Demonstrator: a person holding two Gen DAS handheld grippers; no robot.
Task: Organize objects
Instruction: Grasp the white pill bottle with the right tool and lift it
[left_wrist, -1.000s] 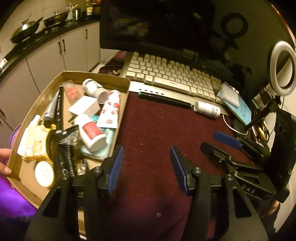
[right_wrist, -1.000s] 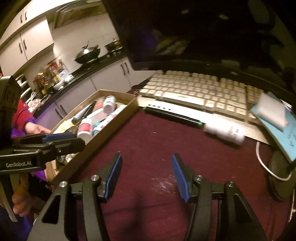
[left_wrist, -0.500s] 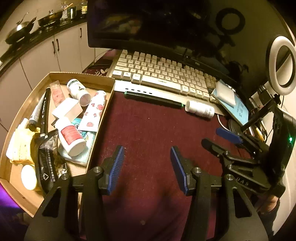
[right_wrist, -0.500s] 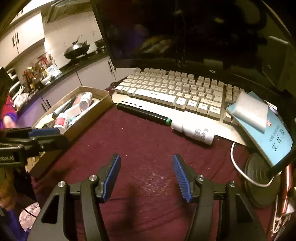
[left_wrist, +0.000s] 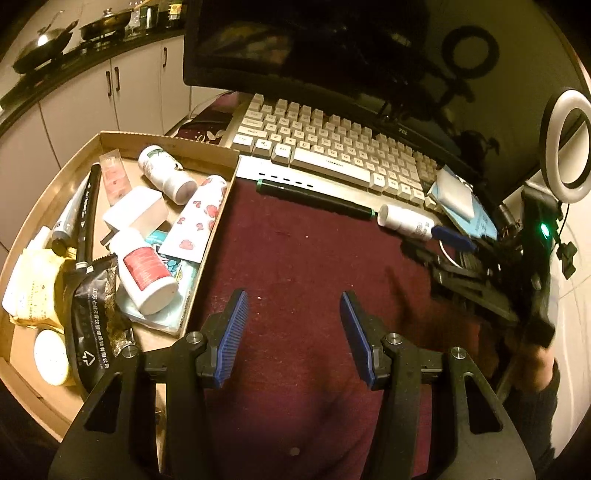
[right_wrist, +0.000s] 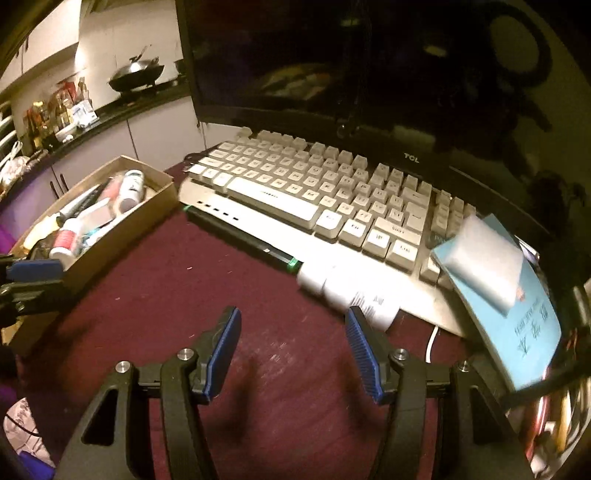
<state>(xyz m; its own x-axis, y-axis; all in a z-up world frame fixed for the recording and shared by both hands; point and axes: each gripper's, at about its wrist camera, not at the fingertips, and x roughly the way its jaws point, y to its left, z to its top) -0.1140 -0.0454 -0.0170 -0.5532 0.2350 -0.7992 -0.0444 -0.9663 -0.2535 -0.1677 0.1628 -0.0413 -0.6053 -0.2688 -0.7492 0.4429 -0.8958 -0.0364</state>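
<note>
A dark TCL monitor (right_wrist: 369, 74) stands at the back of a maroon-covered desk (left_wrist: 303, 258), with a beige keyboard (right_wrist: 325, 188) directly in front of it. At the desk's left edge sits a shallow cardboard box (left_wrist: 207, 236) holding assorted items: a heart-patterned tube (left_wrist: 197, 218), a white bottle with a red label (left_wrist: 144, 269), a second white bottle with a green label (left_wrist: 166, 173), a black foil packet (left_wrist: 92, 317), a black tube (left_wrist: 86, 214) and a small round white jar (left_wrist: 50, 356). A light blue booklet (right_wrist: 517, 306) with a pale rectangular block (right_wrist: 480, 262) on top lies at the keyboard's right end. A black pen with a green end (left_wrist: 314, 199) lies along the keyboard's front edge, and a white pill bottle (right_wrist: 347, 291) lies on its side just beside the pen's right end, outside the box. The right gripper (right_wrist: 291, 336) hovers over the cloth just before that bottle, jaws spread and empty. The left gripper (left_wrist: 293, 321) is likewise spread and empty, over bare cloth beside the box. A ring light (left_wrist: 569, 147) stands at far right.
</note>
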